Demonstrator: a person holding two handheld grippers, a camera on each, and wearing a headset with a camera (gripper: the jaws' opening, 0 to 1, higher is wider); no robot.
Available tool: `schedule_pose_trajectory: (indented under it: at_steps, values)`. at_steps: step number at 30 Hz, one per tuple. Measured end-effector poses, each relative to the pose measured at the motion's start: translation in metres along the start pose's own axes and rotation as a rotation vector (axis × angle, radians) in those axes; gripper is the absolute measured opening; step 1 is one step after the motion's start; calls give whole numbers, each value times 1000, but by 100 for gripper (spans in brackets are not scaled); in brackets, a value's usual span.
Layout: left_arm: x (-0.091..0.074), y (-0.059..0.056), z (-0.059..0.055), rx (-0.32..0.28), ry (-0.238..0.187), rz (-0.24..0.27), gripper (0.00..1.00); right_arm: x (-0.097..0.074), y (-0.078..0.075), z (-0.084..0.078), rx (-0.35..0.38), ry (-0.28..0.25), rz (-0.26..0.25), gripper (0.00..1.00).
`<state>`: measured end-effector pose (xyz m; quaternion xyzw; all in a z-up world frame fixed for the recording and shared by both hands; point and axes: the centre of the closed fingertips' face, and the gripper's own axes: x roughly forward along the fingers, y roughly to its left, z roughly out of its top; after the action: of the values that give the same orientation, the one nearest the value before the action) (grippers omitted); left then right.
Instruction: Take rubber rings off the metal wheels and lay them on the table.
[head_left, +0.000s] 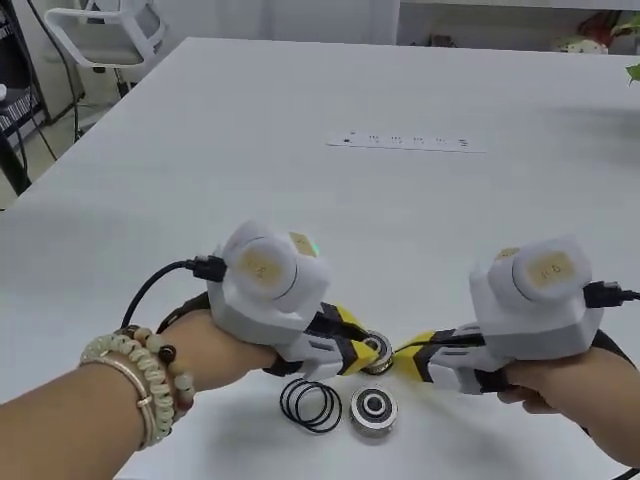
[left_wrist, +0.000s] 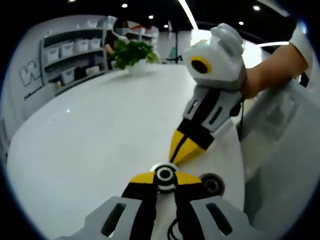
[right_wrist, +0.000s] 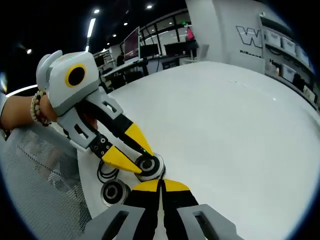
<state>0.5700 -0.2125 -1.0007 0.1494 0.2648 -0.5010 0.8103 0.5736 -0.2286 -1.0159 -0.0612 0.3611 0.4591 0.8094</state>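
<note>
Left gripper (left_wrist: 165, 178) is clamped on a wheel (right_wrist: 151, 166) and holds it just above the table (head_left: 300, 180), close to the near edge. I'd guess it's acting as a vise so the other side can work on it. Right gripper (right_wrist: 160, 184) has its jaws closed tip to tip, nose right up against that wheel's rim. Can't tell if it's got rubber pinched or nothing at all. My read is it's going for a ring on the held wheel, so the pull should go straight off, not sideways.

A few loose rings (head_left: 310, 404) lie flat and overlapping on the table under the left gripper. A second wheel (head_left: 373, 410) lies just beside them on the right. Probably the drop spot is kept close so nothing wanders.

Table is plain white, matte and big. A power strip (head_left: 405, 141) sits well away toward the far edge. Room looks office-like: shelves (left_wrist: 65, 50) with bins, a plant (left_wrist: 132, 52), and a white chair (head_left: 110, 25) off the far left corner.
</note>
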Motion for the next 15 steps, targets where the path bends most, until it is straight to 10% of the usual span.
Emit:
schedule_pose_trajectory:
  at_steps: [15]
  values:
    - [0,1,-2,11,12,5,13,-2,10,12,71,-33,28,0]
